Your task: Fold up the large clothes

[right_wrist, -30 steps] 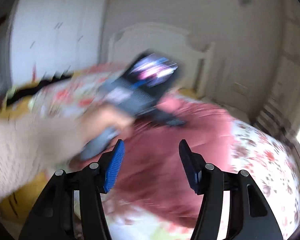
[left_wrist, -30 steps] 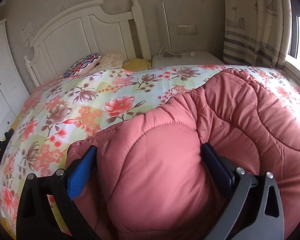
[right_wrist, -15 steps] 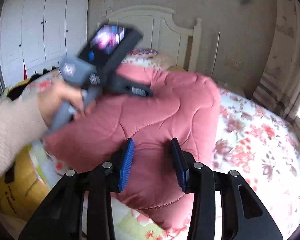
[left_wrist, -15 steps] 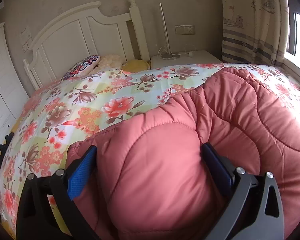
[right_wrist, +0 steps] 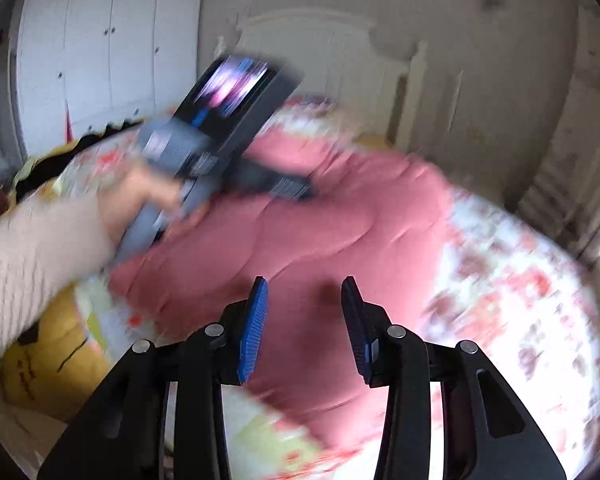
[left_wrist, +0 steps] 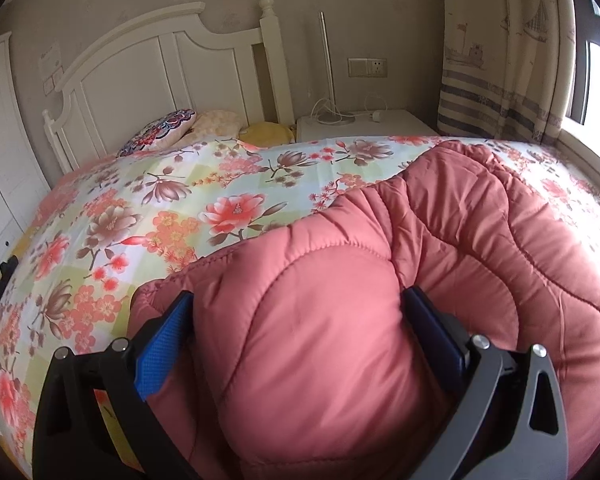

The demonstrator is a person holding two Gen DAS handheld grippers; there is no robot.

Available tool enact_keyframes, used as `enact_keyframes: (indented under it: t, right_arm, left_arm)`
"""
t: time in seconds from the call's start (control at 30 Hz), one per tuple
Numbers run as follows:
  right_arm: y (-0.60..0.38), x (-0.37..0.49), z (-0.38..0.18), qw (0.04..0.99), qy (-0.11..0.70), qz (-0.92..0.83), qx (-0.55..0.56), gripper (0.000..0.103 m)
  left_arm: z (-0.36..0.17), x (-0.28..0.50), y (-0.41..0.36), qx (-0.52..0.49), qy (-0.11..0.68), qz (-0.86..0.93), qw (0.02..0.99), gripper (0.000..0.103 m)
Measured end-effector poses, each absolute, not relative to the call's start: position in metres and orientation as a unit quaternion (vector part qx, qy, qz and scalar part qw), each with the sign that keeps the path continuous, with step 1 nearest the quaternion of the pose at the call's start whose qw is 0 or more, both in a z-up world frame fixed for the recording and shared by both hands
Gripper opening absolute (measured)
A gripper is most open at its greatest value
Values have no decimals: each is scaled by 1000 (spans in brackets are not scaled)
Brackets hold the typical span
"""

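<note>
1. Pink quilted coat (left_wrist: 440, 248) lay bunched on the floral bed (left_wrist: 148, 216).
2. Left tongs (left_wrist: 296, 340) pinched a thick fold of coat.
3. Right tongs (right_wrist: 304, 320) hung part-spread above the coat, gripping nothing.
4. Hand (right_wrist: 140, 196) in knit sleeve held the left tongs.

Left tongs (left_wrist: 296, 328) spread wide (gripping), right tongs (right_wrist: 304, 304) parted, empty

padded garment (left_wrist: 440, 240): 1 | pillows (left_wrist: 158, 134): 3 | grippers (right_wrist: 304, 312): 2 | bedside table (left_wrist: 380, 124): 1
</note>
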State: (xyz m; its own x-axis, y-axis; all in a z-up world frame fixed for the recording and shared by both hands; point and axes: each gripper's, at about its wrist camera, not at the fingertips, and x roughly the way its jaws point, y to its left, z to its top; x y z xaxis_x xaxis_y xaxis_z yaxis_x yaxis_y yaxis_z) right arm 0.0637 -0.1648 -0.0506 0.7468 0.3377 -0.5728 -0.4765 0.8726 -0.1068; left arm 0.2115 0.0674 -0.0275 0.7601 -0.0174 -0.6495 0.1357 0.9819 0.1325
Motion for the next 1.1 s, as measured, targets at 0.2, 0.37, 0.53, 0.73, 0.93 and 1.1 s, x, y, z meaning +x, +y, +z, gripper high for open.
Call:
enact_keyframes:
  t: [0.2, 0.37, 0.53, 0.73, 0.93, 1.1]
  right_arm:
    - [-200, 147, -44, 917, 297, 264, -41, 40]
    - [-189, 169, -75, 874, 363, 310, -94, 40]
    - [-204, 206, -33, 898, 322, 285, -93, 40]
    - [-193, 288, -79, 866, 397, 291, -92, 40]
    - [-203, 296, -80, 858, 401, 310, -78, 40]
    - [-194, 318, -58, 876, 363, 311, -63, 40]
  left_arm:
    - [-28, 211, 69, 80, 346, -44, 934, 101]
    - [-29, 211, 71, 73, 345, -50, 934, 101]
    - [-29, 213, 76, 55, 349, -62, 934, 101]
    - [-31, 214, 80, 43, 352, -61, 933, 101]
    - [-31, 214, 82, 35, 351, -69, 933, 101]
    - [-31, 214, 83, 34, 352, -70, 933, 101]
